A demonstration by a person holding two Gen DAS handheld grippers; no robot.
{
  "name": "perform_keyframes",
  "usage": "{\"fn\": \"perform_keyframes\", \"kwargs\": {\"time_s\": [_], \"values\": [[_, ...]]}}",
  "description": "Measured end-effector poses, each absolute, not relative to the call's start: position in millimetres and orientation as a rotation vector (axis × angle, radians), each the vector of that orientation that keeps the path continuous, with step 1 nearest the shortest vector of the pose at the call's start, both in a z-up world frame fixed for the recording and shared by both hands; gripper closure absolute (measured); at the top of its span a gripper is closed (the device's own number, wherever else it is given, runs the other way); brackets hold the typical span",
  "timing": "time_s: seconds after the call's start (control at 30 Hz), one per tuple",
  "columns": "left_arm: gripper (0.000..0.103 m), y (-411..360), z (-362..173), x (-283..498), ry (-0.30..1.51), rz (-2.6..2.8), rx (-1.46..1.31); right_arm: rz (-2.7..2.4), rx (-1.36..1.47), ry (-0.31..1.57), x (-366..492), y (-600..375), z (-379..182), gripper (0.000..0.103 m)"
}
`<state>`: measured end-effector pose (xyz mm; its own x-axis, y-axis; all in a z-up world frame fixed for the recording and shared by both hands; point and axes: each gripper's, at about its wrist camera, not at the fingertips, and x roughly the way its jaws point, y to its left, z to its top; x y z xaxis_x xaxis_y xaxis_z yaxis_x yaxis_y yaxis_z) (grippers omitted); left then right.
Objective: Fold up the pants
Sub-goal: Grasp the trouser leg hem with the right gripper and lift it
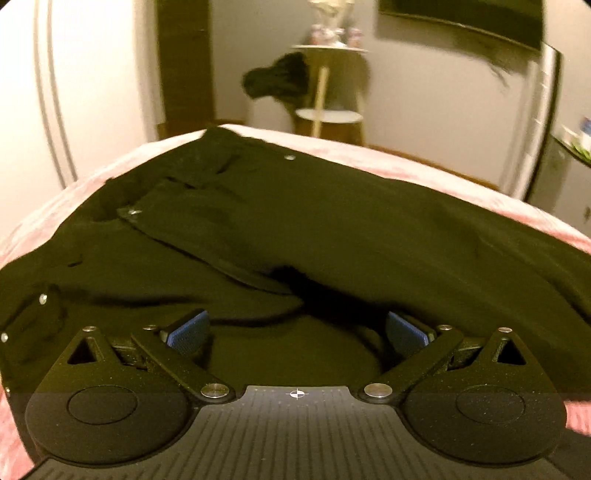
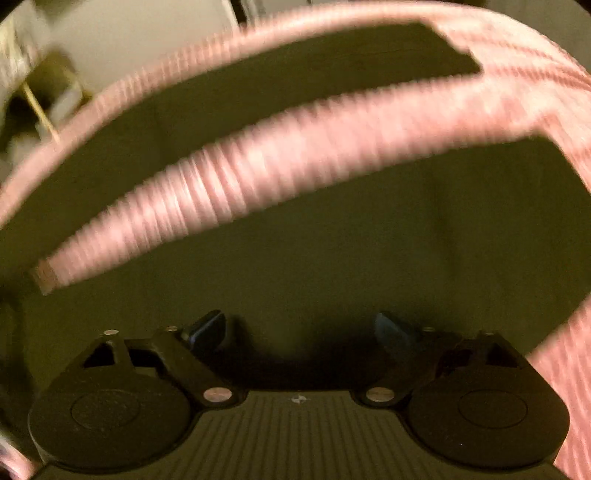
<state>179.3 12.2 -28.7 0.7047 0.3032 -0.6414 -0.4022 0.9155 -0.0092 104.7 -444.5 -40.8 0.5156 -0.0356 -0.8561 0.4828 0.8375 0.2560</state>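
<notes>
Black pants (image 1: 280,221) lie spread on a pink bedspread (image 1: 436,166), waist end with metal buttons to the left. My left gripper (image 1: 297,330) is open, its blue-padded fingers (image 1: 188,328) low over the near fabric at the crotch area, holding nothing. In the right wrist view the two pant legs (image 2: 295,258) stretch away, separated by a strip of pink bedspread (image 2: 258,155). My right gripper (image 2: 301,332) is open just above the nearer leg, holding nothing. That view is motion-blurred.
Beyond the bed stands a small round side table (image 1: 328,85) with dark clothing (image 1: 280,79) draped beside it, a white wardrobe (image 1: 74,92) at left, and a dark screen (image 1: 465,18) on the wall at upper right.
</notes>
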Motion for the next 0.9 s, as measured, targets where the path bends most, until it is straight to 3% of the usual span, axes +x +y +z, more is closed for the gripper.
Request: {"fn": "perform_keyframes", "kwargs": {"time_s": [0.13, 0.2, 0.37, 0.57, 0.63, 0.67, 0.73, 0.8, 0.9], "values": [[0.000, 16.5, -34.7, 185.3, 0.696, 0.386, -0.166, -0.388, 0.586, 0.857, 195.6, -487.5, -14.9, 0.018], [0.000, 10.6, -41.8, 184.2, 0.695, 0.387, -0.105, -0.435, 0.664, 0.848, 246.4, -507.0, -19.3, 0.030], [0.000, 10.9, -53.6, 182.4, 0.683, 0.392, -0.132, -0.580, 0.754, 0.869, 330.9, -533.6, -42.6, 0.045], [0.000, 12.8, -61.4, 180.6, 0.656, 0.398, -0.172, -0.692, 0.720, 0.920, 374.7, -538.9, -58.9, 0.050], [0.000, 12.5, -63.8, 181.0, 0.643, 0.401, -0.170, -0.733, 0.687, 0.951, 381.3, -538.7, -61.1, 0.063], [0.000, 12.8, -63.9, 181.1, 0.643, 0.401, -0.171, -0.757, 0.673, 0.960, 379.4, -537.7, -59.5, 0.075], [0.000, 13.3, -63.7, 181.1, 0.643, 0.402, -0.173, -0.742, 0.652, 0.951, 375.5, -536.5, -59.2, 0.080], [0.000, 13.2, -63.3, 179.6, 0.640, 0.401, -0.176, -0.719, 0.640, 0.923, 366.1, -538.5, -61.2, 0.099], [0.000, 16.1, -61.9, 177.5, 0.639, 0.387, -0.190, -0.661, 0.670, 0.805, 334.7, -536.8, -48.0, 0.102]]}}
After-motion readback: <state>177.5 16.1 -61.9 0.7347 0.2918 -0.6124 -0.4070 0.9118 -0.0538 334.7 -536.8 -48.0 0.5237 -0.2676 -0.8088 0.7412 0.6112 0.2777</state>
